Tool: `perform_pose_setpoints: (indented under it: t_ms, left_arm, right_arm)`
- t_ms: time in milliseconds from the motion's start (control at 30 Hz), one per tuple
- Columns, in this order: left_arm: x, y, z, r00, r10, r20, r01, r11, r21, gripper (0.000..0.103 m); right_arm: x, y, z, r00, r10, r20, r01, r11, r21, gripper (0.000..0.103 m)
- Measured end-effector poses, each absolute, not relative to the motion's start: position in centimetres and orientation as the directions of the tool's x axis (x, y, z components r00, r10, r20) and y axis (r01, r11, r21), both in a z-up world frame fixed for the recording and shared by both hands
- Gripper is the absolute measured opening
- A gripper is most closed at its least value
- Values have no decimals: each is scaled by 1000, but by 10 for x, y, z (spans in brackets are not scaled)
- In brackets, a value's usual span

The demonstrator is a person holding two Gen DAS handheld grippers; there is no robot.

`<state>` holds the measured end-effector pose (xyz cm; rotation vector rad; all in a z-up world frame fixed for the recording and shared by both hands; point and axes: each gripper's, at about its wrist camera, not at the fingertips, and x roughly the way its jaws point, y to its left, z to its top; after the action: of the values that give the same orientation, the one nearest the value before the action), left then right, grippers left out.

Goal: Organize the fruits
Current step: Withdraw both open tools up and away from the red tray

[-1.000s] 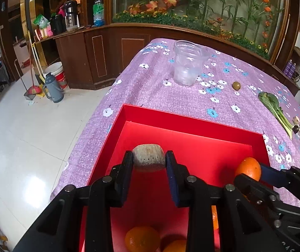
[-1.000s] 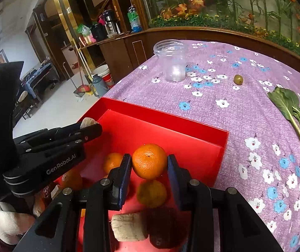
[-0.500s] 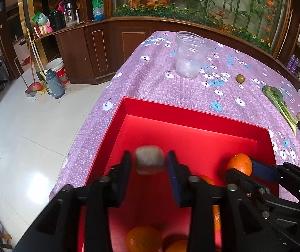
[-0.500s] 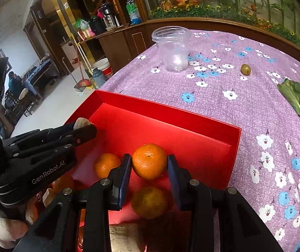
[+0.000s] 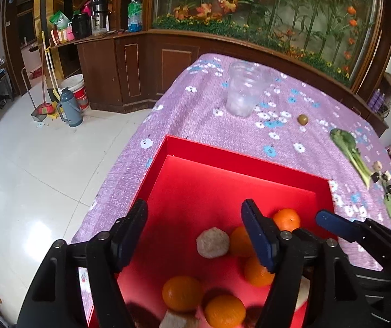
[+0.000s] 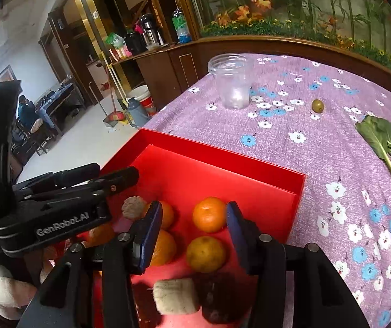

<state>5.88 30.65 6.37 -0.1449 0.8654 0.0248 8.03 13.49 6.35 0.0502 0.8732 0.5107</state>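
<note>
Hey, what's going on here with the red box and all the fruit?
A person with a hand-held gripper in each hand is sorting fruit into a red box on a purple flowered tablecloth. Both are open over the box: the left hand-held gripper above a brownish round fruit, the right hand-held gripper around an orange without gripping it. A small green fruit still lies on the cloth near a clear jar.

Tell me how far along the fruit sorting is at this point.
Mostly done: several oranges and a grey-brown fruit lie in the red box. Nothing is in hand; the left claw and right claw are both open above it. Left: a small green fruit on the tablecloth, beside the clear jar.
</note>
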Motion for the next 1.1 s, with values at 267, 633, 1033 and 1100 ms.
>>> perform_pose_setpoints:
  t_ms: [267, 633, 1033, 1100]
  left_arm:
    - [14, 296, 76, 683, -11, -730, -105, 988, -113, 76]
    - [-59, 257, 106, 788, 128, -602, -182, 983, -30, 85]
    - [-121, 234, 134, 837, 296, -459, -317, 948, 34, 101]
    - [-127, 228, 136, 835, 315, -452, -331, 943, 46, 101]
  right_arm:
    - [53, 121, 74, 562, 433, -704, -392, 890, 234, 57]
    - [-7, 93, 83, 619, 391, -681, -360, 912, 197, 63]
    - [-64, 72, 93, 662, 400, -634, -359, 912, 201, 68]
    - [-72, 70, 95, 666, 404, -627, -363, 910, 200, 69]
